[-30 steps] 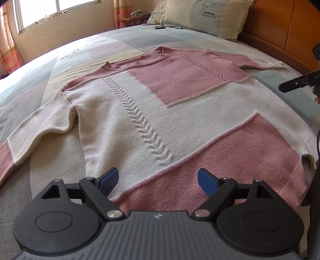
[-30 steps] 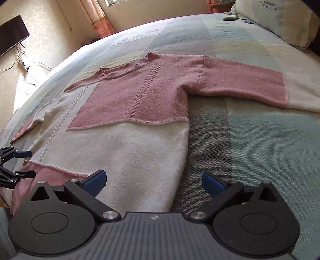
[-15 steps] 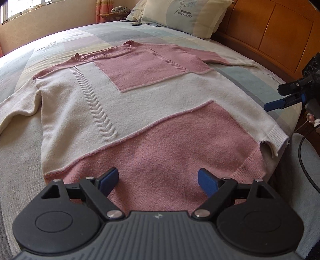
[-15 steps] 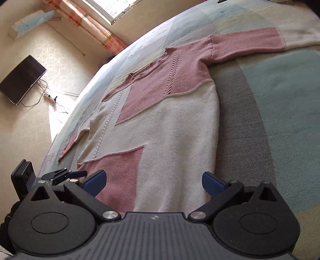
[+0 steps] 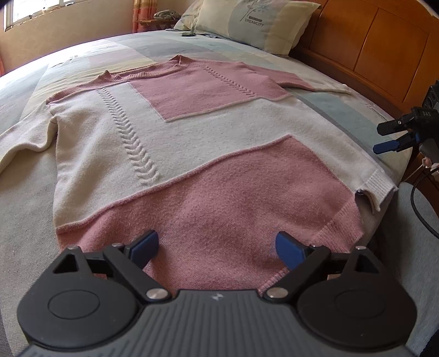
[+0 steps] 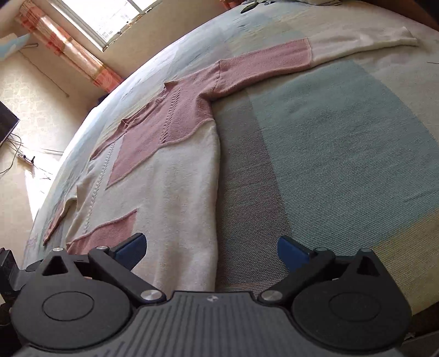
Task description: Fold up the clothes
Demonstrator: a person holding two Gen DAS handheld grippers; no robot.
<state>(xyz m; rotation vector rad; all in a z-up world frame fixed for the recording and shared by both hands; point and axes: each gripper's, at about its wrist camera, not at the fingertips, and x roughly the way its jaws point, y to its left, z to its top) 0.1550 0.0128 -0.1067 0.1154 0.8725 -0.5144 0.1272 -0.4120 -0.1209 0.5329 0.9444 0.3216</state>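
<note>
Sweater (image 5: 192, 142) flat on bed (image 6: 343, 142); left hand-held gripper (image 5: 218, 245) opening, right hand-held gripper (image 6: 212, 248) spread, both empty: pinch both hem layers near corners.

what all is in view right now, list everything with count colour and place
pink and cream knit sweater: one, spread flat on the bed, both sleeves out
patchwork pastel bedspread: one, under the sweater
cream printed pillow: one, at the headboard
wooden headboard: one, orange-brown, far right
orange checked curtain: one, beside the window
left gripper: black with blue pads, jaws opening, over the pink hem, nothing gripped
right gripper: same colours, jaws open, over the sweater's side edge
</note>
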